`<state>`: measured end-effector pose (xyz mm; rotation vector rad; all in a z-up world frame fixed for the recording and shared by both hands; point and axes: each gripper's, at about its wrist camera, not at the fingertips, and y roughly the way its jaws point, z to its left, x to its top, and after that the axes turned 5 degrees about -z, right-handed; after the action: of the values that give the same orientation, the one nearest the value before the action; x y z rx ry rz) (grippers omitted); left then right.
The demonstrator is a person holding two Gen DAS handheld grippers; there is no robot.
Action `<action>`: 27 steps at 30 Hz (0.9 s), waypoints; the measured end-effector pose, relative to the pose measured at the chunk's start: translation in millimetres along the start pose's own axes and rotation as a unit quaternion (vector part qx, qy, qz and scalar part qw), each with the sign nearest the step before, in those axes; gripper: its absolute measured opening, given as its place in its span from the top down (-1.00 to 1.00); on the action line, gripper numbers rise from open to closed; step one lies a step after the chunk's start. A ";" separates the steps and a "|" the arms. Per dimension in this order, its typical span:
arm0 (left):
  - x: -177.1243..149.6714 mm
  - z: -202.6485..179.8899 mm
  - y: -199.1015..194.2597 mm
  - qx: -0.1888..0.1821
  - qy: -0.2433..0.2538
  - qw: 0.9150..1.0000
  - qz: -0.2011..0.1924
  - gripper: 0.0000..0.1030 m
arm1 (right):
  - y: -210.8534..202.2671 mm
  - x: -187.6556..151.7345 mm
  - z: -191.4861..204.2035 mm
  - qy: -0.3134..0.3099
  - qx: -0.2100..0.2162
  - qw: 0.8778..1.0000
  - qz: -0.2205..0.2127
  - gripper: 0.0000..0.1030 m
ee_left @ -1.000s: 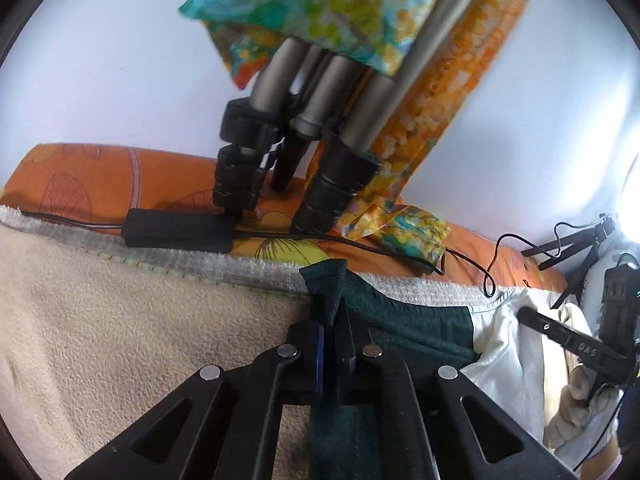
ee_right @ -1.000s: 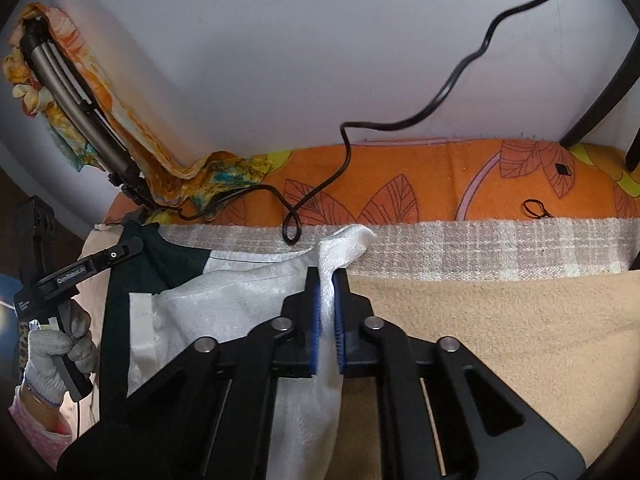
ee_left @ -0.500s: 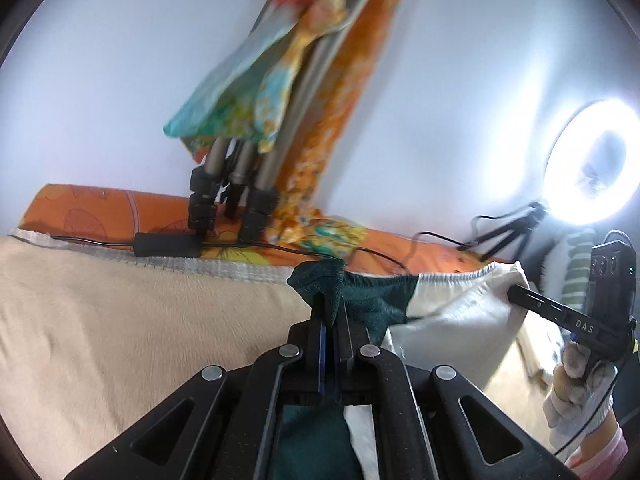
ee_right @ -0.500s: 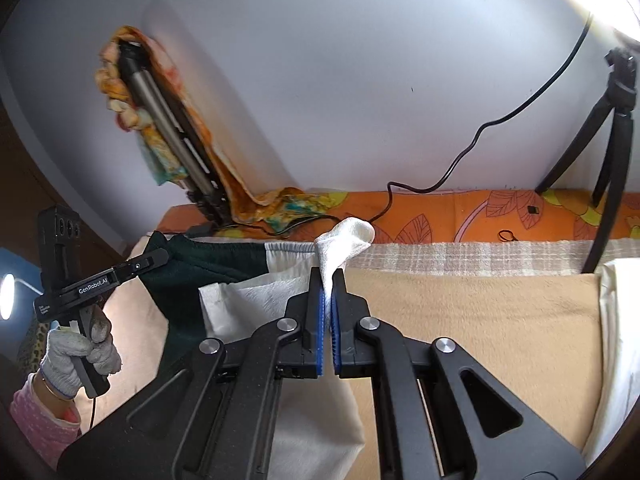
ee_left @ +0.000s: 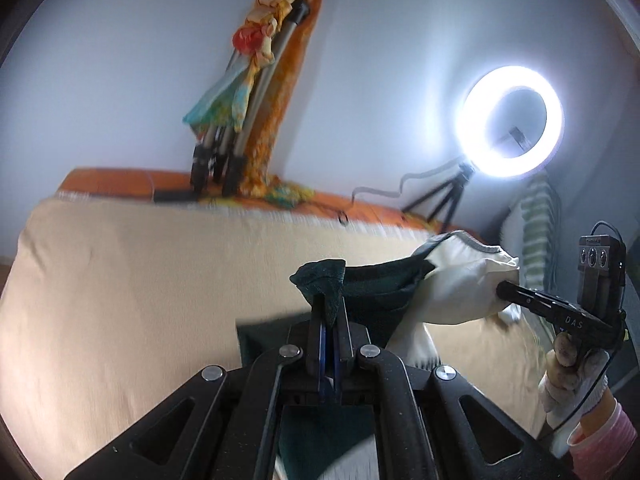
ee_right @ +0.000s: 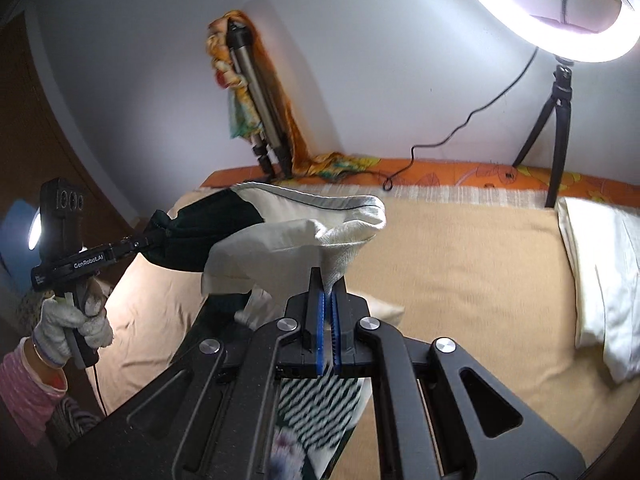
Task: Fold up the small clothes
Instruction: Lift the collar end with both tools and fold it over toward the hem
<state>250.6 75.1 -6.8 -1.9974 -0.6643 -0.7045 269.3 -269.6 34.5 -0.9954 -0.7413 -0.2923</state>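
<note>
- The left gripper (ee_left: 328, 320) is clamped on the dark-green end of a small green-and-white cloth garment (ee_left: 448, 292).
- The right gripper (ee_right: 327, 300) pinches its white end, lifted above the beige blanket (ee_right: 460, 280).

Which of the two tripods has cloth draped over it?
The tall grey tripod leaning on the wall, wrapped in colourful cloth. The short black tripod on the right is bare and carries the ring light.
</note>
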 end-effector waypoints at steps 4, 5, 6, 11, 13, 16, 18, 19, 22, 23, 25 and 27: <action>-45.3 0.1 -15.9 -0.001 -0.003 1.000 0.019 1.00 | -16.4 -45.7 8.4 -0.004 0.006 1.000 0.009 0.92; -57.6 0.8 -18.4 0.000 -0.003 1.000 0.025 1.00 | -19.8 -57.3 9.7 -0.005 0.006 1.000 0.013 0.92; -70.7 1.8 -21.2 0.002 -0.001 0.999 0.032 1.00 | -21.1 -67.9 11.6 -0.009 0.003 1.000 0.018 0.92; -111.1 2.4 -38.7 0.013 0.017 0.998 0.060 0.98 | -31.8 -109.0 17.9 -0.040 -0.023 0.999 0.025 0.92; -118.9 1.2 -46.2 0.009 0.025 0.997 0.066 0.86 | -38.6 -118.3 19.9 -0.055 -0.034 0.998 0.023 0.92; -127.4 -2.7 -65.5 0.004 0.041 0.997 0.062 0.69 | -56.3 -130.0 25.7 -0.083 -0.042 0.996 0.012 0.86; -128.7 -3.0 -81.1 0.002 0.042 0.998 0.051 0.61 | -68.8 -135.4 30.3 -0.102 -0.042 0.994 0.007 0.82; -127.4 -2.0 -85.8 -0.001 0.040 0.998 0.048 0.58 | -76.0 -137.7 33.1 -0.113 -0.037 0.993 0.007 0.75; -125.7 5.5 -99.8 -0.005 0.014 0.999 0.037 0.38 | -91.1 -141.9 36.5 -0.125 -0.030 0.992 0.003 0.07; -126.5 10.8 -100.5 -0.008 -0.005 0.999 0.038 0.37 | -95.3 -143.1 34.3 -0.113 -0.027 0.993 -0.001 -0.03; -127.7 20.0 -93.5 -0.008 -0.036 0.998 0.049 0.30 | -96.6 -144.2 25.1 -0.071 -0.020 0.997 0.000 -0.03; -132.3 27.7 -82.0 -0.004 -0.065 0.996 0.068 0.21 | -87.0 -144.8 4.0 -0.003 -0.028 1.000 0.011 -0.03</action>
<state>108.6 113.2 -65.0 -2.0859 -0.5960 -0.5002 115.8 -327.2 -6.3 -1.0580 -0.7315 -0.2927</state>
